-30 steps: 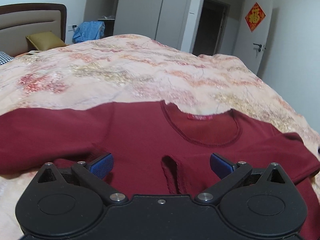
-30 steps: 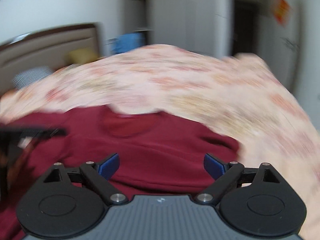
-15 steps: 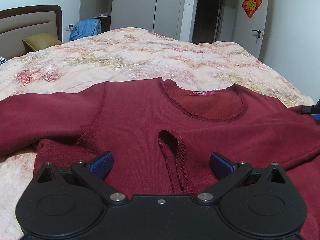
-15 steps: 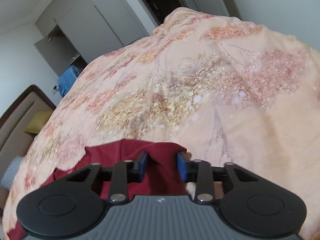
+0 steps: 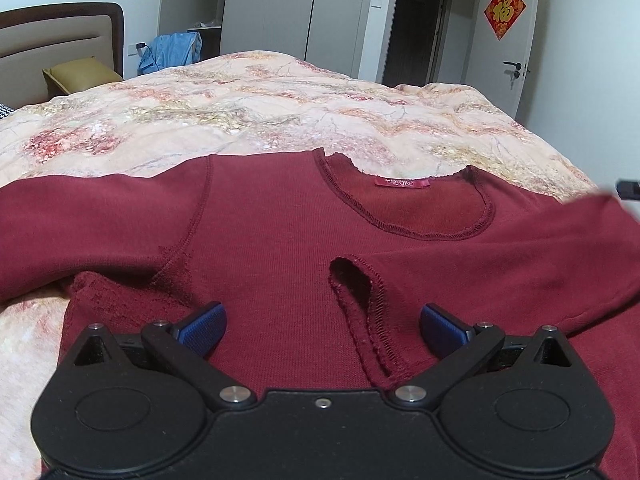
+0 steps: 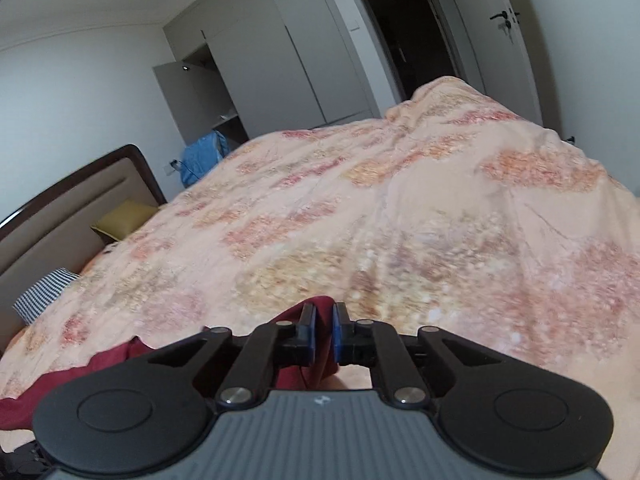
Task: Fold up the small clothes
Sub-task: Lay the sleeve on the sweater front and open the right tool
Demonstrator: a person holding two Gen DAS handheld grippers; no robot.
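A dark red long-sleeved top (image 5: 272,232) lies face up on the floral bedspread (image 5: 260,108), collar away from me, its left sleeve stretched out to the left. One cuff (image 5: 360,296) lies folded over the chest. My left gripper (image 5: 322,322) is open just above the lower chest, holding nothing. My right gripper (image 6: 323,330) is shut on the end of the top's right sleeve (image 6: 318,305) and holds it off the bed; red cloth trails down to its left (image 6: 100,372). The tip of the right gripper shows at the right edge of the left wrist view (image 5: 628,189).
The bed's headboard (image 5: 60,36) and a mustard pillow (image 5: 80,76) are at the far left. A blue garment (image 5: 172,50) hangs by the wardrobe (image 5: 272,4). A dark doorway (image 5: 416,28) and a white door (image 5: 512,40) stand beyond the bed.
My right gripper swung out to the right sleeve's end, closed on it and lifted it. The left gripper stayed open over the chest and drew back slightly.
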